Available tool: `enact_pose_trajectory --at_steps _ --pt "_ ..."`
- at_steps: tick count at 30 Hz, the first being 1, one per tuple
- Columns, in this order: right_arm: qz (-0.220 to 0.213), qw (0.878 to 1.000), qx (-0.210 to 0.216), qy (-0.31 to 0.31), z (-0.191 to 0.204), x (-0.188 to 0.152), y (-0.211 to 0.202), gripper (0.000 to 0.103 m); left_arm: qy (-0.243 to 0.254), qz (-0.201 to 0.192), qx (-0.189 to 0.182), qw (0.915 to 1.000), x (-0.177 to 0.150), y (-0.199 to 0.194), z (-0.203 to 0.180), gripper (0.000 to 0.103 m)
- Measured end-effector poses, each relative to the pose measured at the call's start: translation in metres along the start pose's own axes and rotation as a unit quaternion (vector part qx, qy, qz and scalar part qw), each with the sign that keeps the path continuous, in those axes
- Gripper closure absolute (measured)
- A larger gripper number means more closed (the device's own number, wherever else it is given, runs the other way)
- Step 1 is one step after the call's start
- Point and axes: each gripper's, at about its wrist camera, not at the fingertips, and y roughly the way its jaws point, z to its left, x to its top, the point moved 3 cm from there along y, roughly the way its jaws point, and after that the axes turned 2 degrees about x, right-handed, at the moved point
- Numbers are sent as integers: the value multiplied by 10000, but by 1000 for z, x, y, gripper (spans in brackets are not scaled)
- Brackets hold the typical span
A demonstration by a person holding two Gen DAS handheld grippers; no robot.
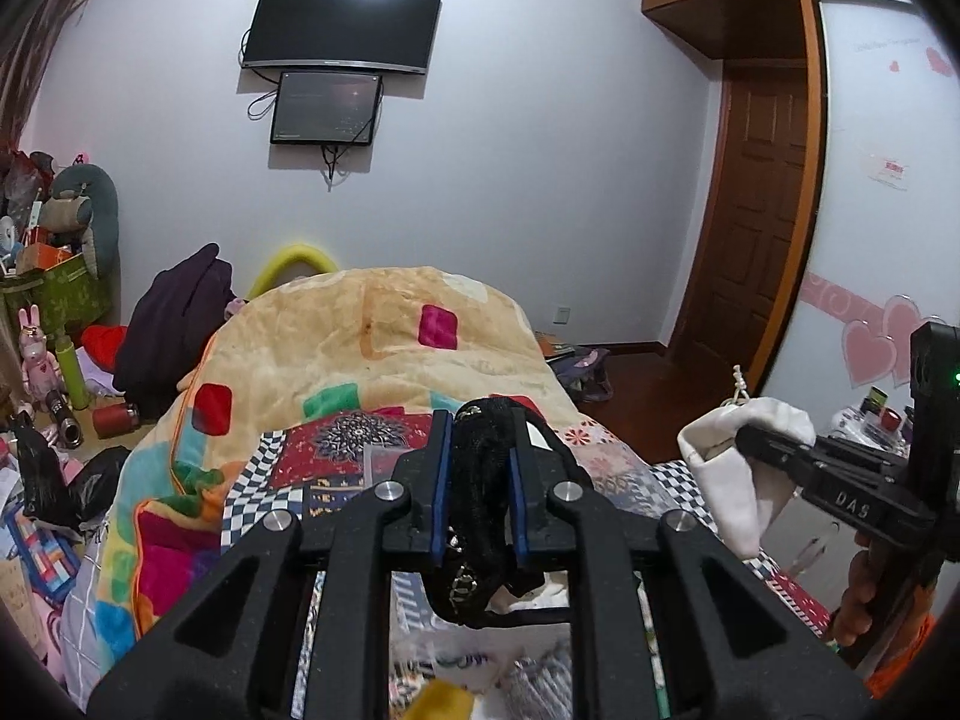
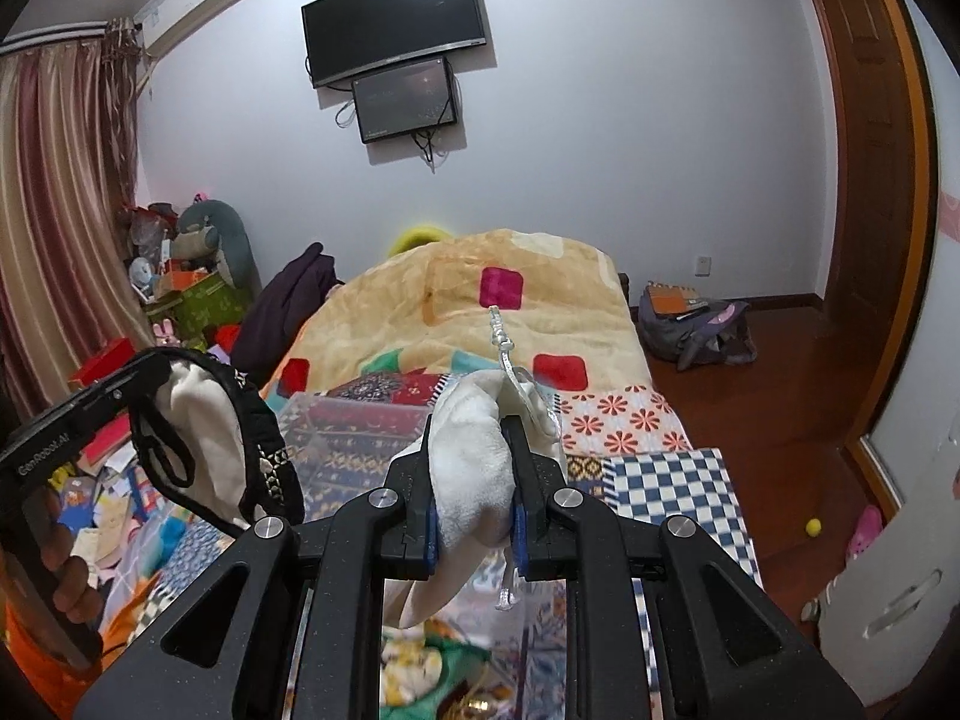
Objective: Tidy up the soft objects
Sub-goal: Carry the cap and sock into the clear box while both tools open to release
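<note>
My left gripper (image 1: 478, 480) is shut on a black lace garment (image 1: 480, 498) with studded trim and holds it above the bed; in the right wrist view the garment (image 2: 264, 450) hangs from that gripper (image 2: 150, 381) and shows a white lining. My right gripper (image 2: 471, 480) is shut on a white fleecy drawstring pouch (image 2: 474, 456) whose knotted cord (image 2: 501, 336) sticks forward. In the left wrist view the pouch (image 1: 732, 468) hangs from the right gripper (image 1: 750, 438) at the right.
A bed with a patchwork sheet (image 2: 660, 474) carries a bunched cream blanket (image 1: 372, 348) with coloured squares. A dark garment (image 1: 174, 324) lies at its left. Cluttered boxes and plush toys (image 1: 78, 216) stand left. A backpack (image 2: 696, 324) lies on the wood floor near the door (image 1: 756, 228).
</note>
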Motion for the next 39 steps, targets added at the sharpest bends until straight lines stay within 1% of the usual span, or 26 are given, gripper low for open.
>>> enact_pose_trajectory --at_steps 4,7,10,15,19,21,26,28,29,30,31,33,36,37,39 --pt "128 9998 -123 -51 1 -1 20 87 -25 68 147 9999 -1 21 2 87" --pt "326 9992 -188 -92 0 -5 37 87 12 176 220 9996 -8 39 2 87" --pt "565 9981 -209 -139 0 -12 52 87 28 422 203 9989 -18 56 2 87" --pt "988 9947 -79 -254 4 -26 71 87 111 907 80 9958 -38 82 -2 87" --pt "1197 9918 -119 -423 9 -35 79 87 175 1184 62 9928 -51 95 -5 87" --pt "1278 9905 -121 -488 10 -38 80 87 151 1333 -8 9910 -56 99 -6 87" --pt "1360 9891 -87 -563 12 -37 80 84 190 1451 29 9892 -62 100 -7 87" --pt "1369 9890 -66 -556 12 -35 79 80 205 1488 27 9886 -63 99 -5 83" --pt "1356 9892 -54 -554 11 -35 77 76 200 1502 21 9885 -63 98 -5 79" --pt "1336 9894 -57 -558 12 -34 75 70 193 1505 21 9884 -63 96 -4 74" --pt "1299 9899 -72 -570 13 -33 72 67 176 1499 17 9885 -62 94 -3 72" --pt "1210 9908 -81 -605 16 -31 66 56 153 1473 11 9890 -61 89 -2 60" --pt "1074 9918 -137 -683 20 -26 56 50 192 1372 3 9904 -57 77 -3 51" --pt "1035 9921 -144 -698 21 -25 52 50 208 1338 -11 9908 -55 73 -4 50" --pt "953 9929 -124 -705 24 -21 45 48 245 1262 -34 9917 -52 65 -6 44"
